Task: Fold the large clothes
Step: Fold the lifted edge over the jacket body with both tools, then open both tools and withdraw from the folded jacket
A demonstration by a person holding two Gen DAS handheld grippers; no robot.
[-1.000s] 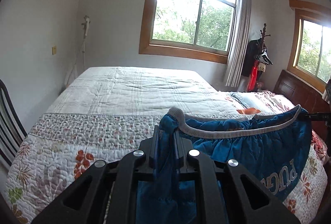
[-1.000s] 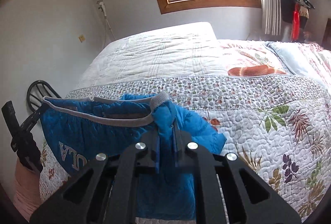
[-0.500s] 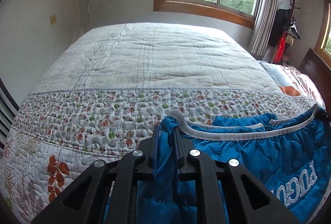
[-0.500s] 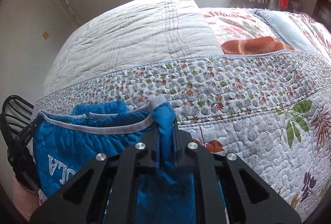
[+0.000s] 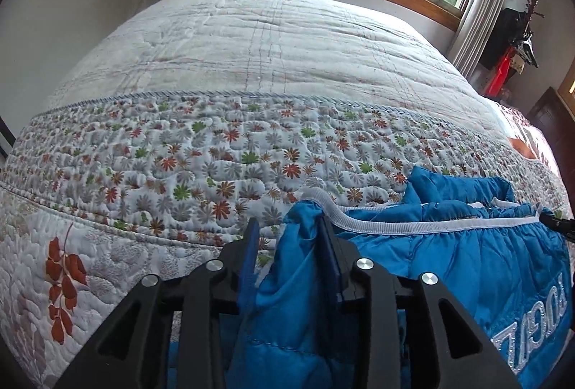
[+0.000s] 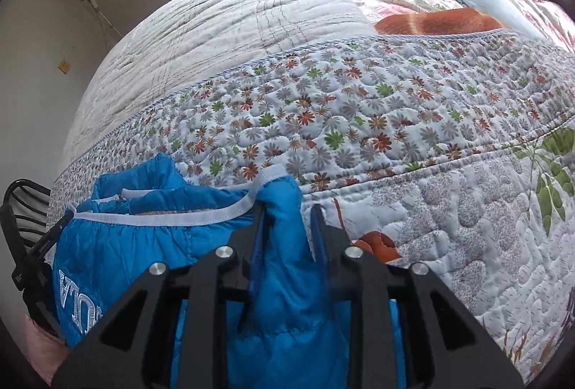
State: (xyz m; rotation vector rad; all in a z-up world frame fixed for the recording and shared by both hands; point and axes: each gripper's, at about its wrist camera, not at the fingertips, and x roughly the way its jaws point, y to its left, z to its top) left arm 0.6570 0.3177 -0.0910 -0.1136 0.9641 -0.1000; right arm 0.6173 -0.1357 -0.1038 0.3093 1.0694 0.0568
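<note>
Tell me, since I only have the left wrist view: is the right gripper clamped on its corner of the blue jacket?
Observer: No. The right gripper has its jaws apart, and the blue jacket sits loosely between them.
Operator: What is on the bedspread beside that gripper?
Observer: A large green leaf print on the quilted bedspread, to the gripper's right.
Operator: Any lettering visible from that side?
Observer: Yes, white letters ending in "ULA" on the jacket, near the left gripper.
</note>
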